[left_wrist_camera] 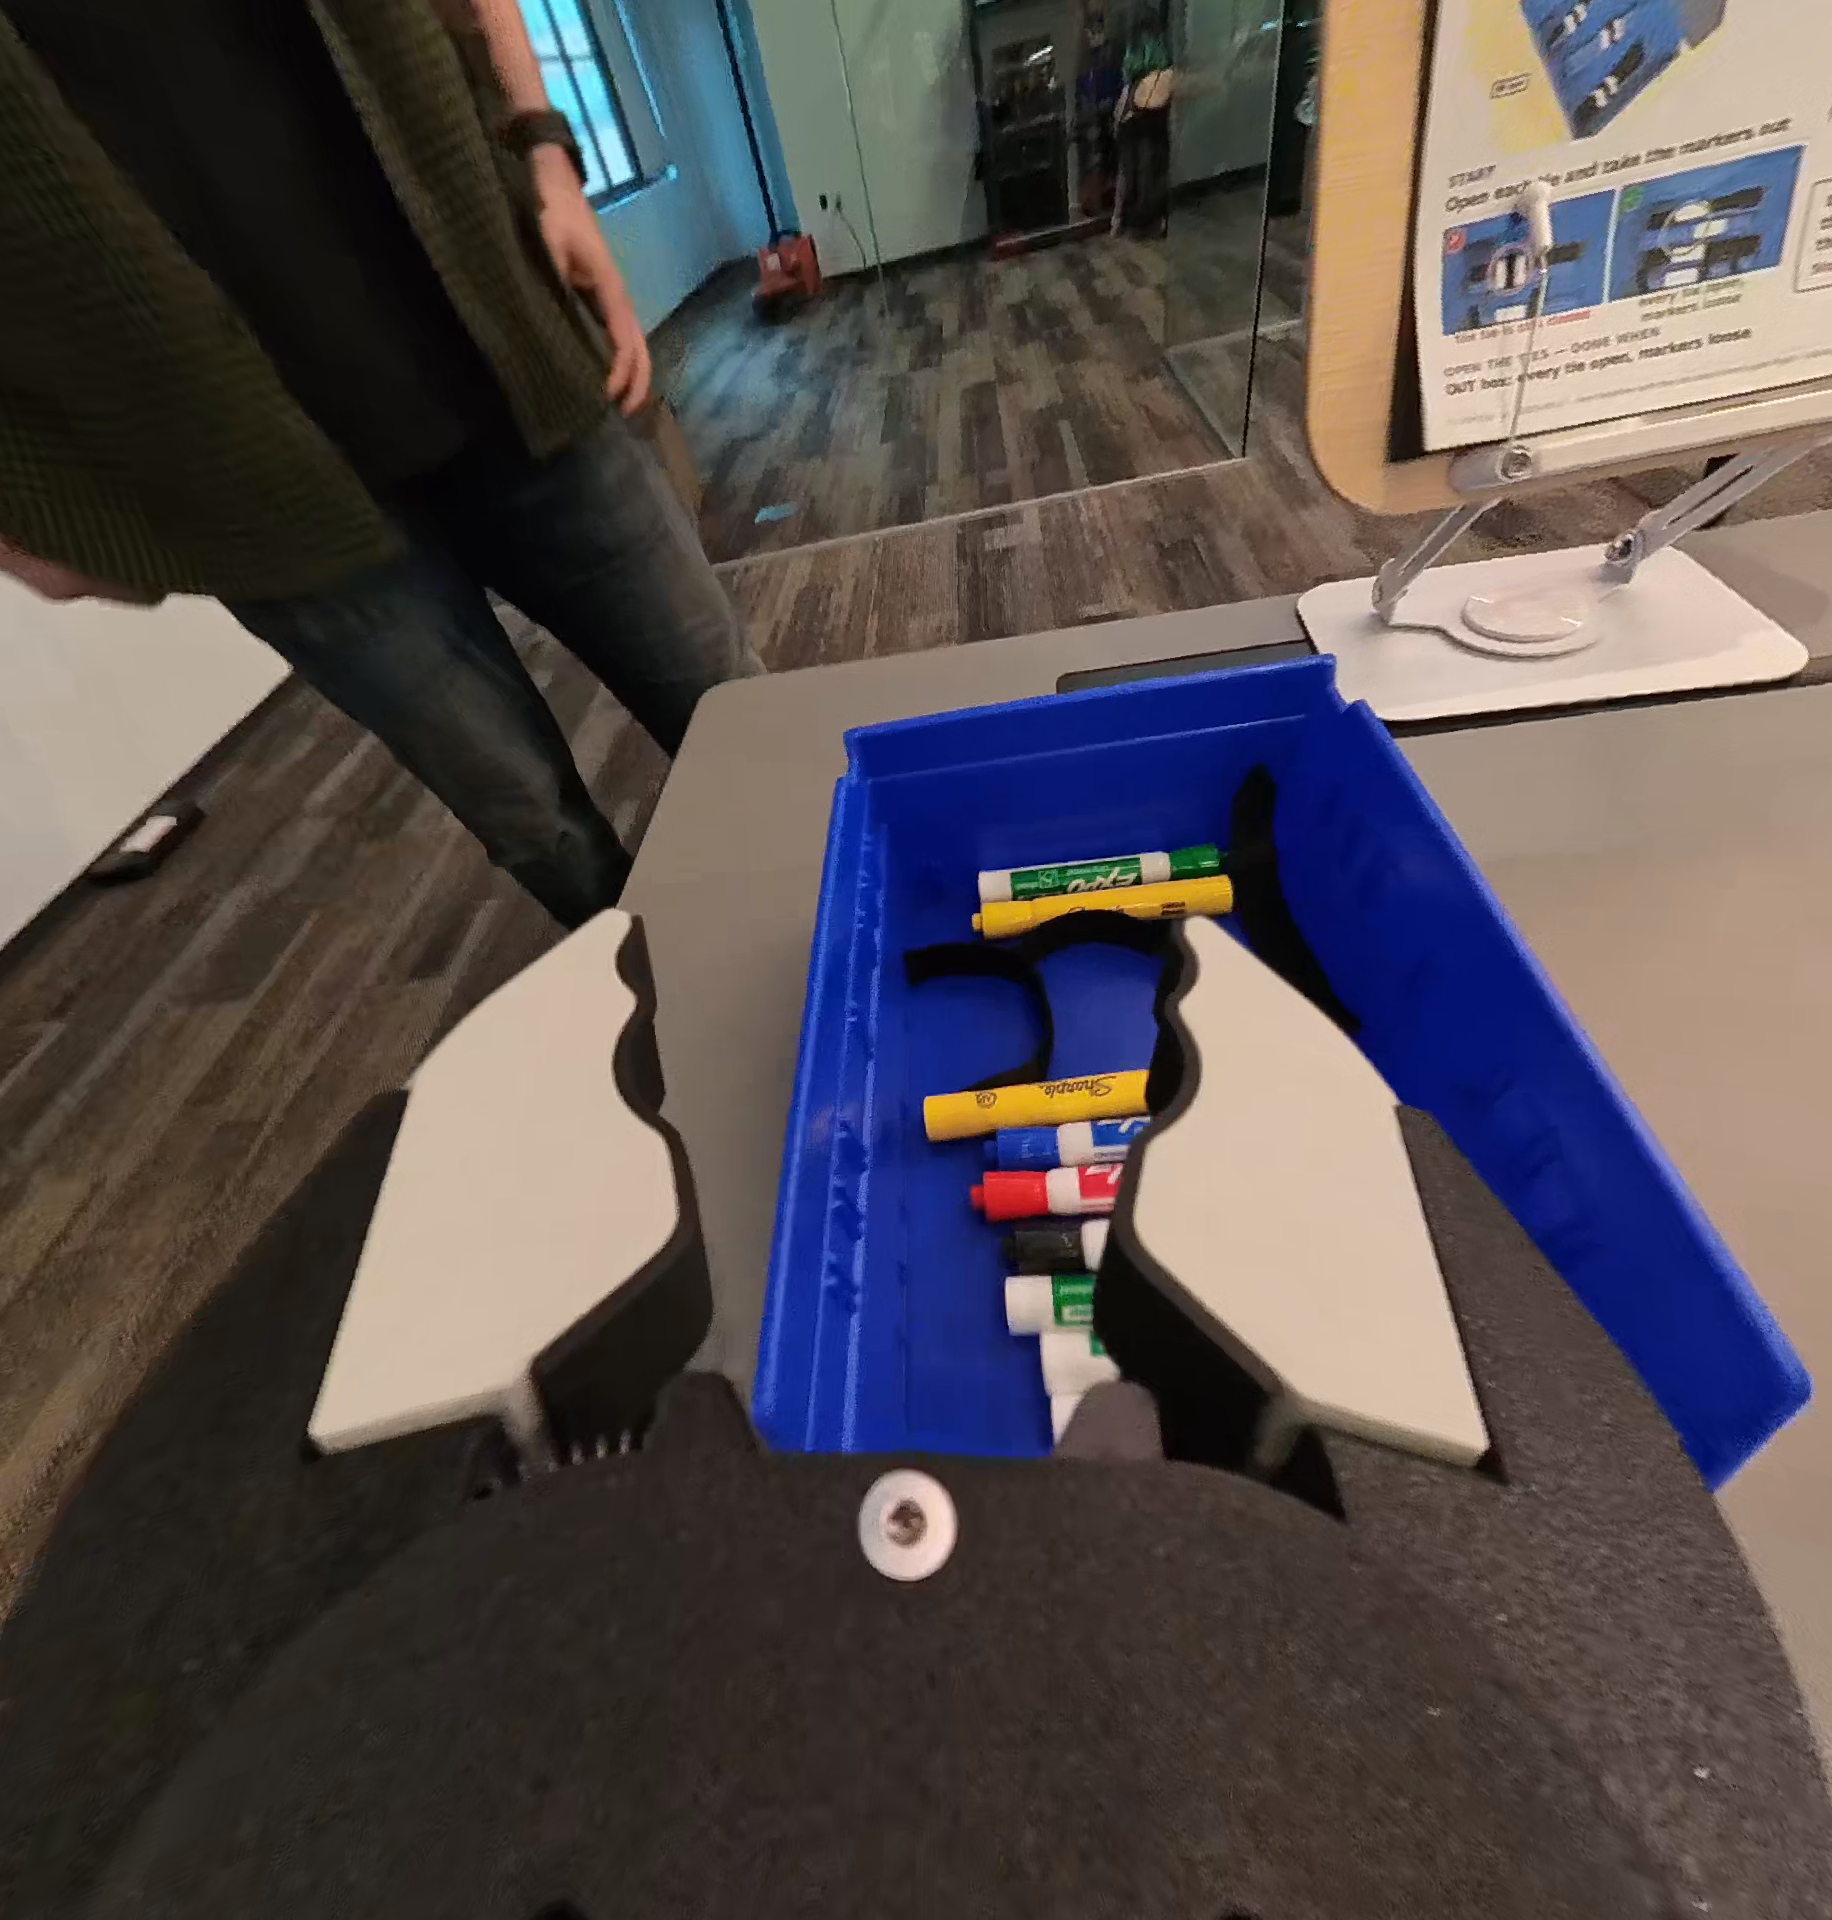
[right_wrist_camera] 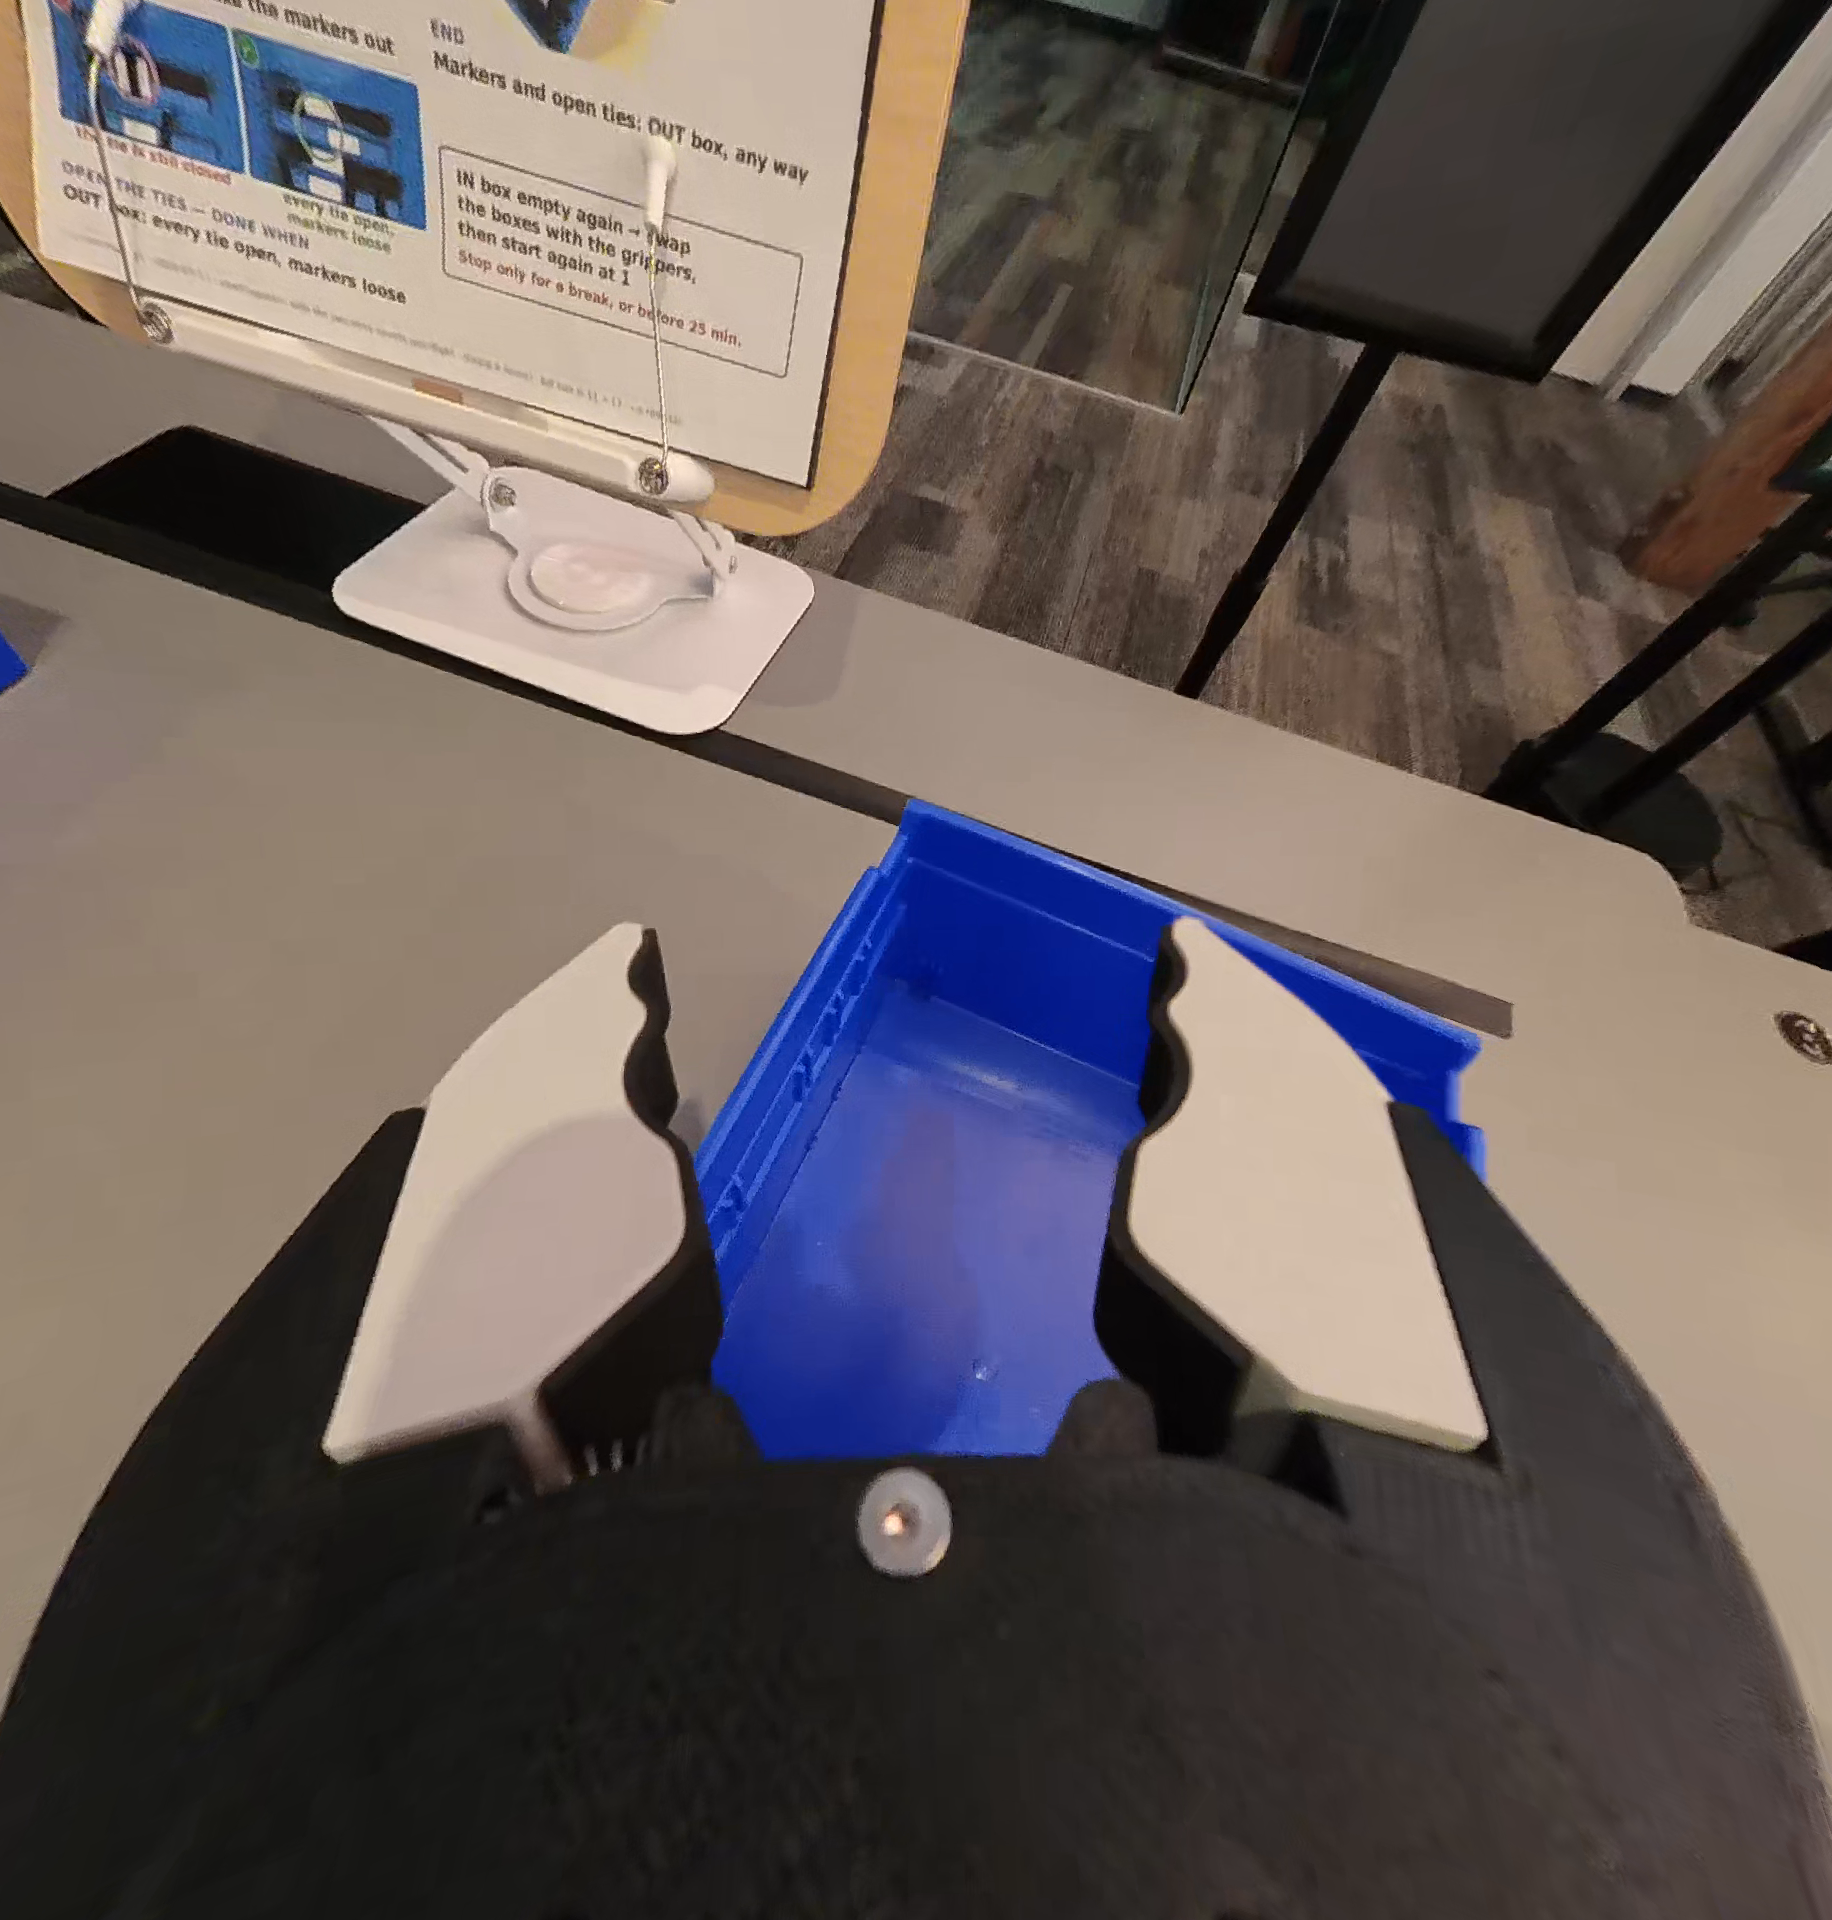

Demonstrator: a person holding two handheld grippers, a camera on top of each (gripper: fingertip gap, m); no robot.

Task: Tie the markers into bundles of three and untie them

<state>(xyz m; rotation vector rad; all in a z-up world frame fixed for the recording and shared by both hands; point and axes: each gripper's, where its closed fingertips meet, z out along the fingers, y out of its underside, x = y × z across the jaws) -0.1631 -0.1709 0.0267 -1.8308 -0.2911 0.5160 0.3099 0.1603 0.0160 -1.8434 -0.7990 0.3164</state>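
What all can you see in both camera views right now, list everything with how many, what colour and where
Bins: two, blue; one with markers, one with nothing in it, on the grey table.
Markers: at least eight visible; two far in the bin, green and yellow; a near row, yellow, blue, red, black, then green-labelled, partly hidden.
Ties: two, black, open, in the marker bin.
Instruction sheet on stand: one, white base, far table edge.
Bystander: one, left of table.
Left gripper: open, above the marker bin.
Right gripper: open, above the other bin.

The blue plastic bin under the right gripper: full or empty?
Empty: the blue plastic bin shows only its bare floor between the open right gripper.
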